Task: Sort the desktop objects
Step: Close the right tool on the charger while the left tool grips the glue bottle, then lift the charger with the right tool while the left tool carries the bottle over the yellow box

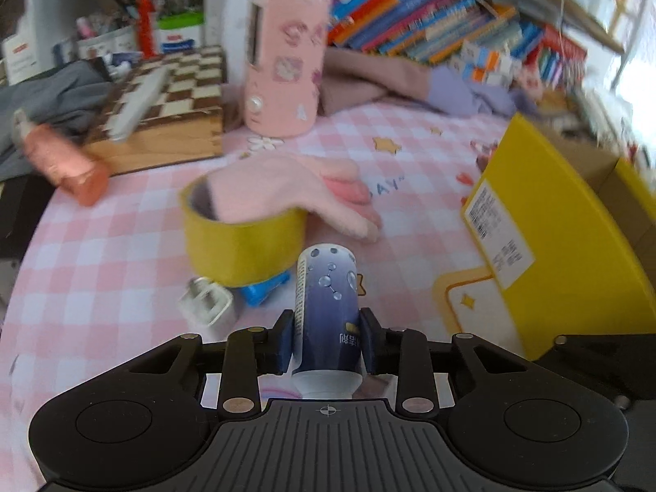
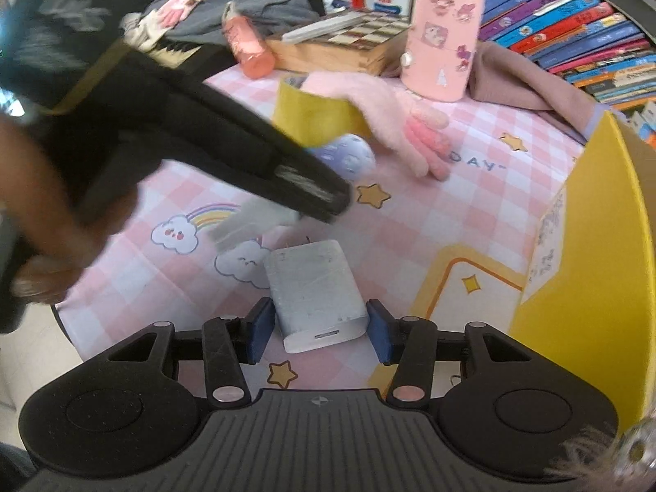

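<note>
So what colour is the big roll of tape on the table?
Yellow. The roll of tape shows best in the left wrist view, under the pink glove.

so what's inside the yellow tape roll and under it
The cuff of the pink glove lies in the tape roll. A blue object sticks out from under the roll's near edge; most of it is covered, so I cannot tell what it is.

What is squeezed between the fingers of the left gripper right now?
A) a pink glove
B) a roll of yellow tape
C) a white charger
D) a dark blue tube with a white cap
D: in the left wrist view, the left gripper has both blue pads pressed against the blue tube.
</note>
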`<control>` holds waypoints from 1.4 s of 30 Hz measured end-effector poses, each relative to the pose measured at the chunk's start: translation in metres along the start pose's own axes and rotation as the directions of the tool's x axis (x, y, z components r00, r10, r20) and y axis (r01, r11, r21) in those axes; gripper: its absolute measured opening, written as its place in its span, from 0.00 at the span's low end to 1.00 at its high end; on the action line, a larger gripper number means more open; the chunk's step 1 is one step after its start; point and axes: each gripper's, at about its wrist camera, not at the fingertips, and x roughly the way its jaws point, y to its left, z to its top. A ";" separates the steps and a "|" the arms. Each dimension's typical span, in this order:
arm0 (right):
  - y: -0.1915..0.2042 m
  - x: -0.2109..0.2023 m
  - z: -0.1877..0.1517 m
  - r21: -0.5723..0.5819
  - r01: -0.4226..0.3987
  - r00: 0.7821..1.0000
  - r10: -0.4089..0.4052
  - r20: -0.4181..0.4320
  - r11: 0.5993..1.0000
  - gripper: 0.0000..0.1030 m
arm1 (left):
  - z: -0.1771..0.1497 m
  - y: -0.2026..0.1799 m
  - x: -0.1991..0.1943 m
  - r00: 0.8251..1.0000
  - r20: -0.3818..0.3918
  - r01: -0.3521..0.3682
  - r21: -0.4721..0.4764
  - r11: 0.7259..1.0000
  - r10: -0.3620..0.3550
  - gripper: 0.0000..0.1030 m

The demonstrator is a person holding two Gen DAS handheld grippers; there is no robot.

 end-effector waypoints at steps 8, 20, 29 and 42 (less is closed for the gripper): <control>0.008 -0.024 0.001 0.061 0.045 0.997 -0.049 0.065 0.997 0.42 | -0.014 0.024 -0.057 0.996 0.094 0.017 -0.138 0.990 -0.004 0.30; 0.027 -0.055 0.008 0.124 0.059 0.986 -0.077 0.148 0.990 0.42 | -0.050 0.048 -0.120 0.985 0.168 0.003 -0.230 0.973 0.037 0.30; 0.045 -0.087 0.004 0.155 0.052 0.976 -0.083 0.202 0.987 0.42 | -0.072 0.048 -0.151 0.979 0.206 0.047 -0.258 0.965 0.007 0.30; 0.071 -0.137 -0.036 0.231 0.083 0.962 -0.138 0.235 0.969 0.42 | -0.108 0.030 -0.184 0.974 0.211 0.135 -0.227 0.965 -0.087 0.30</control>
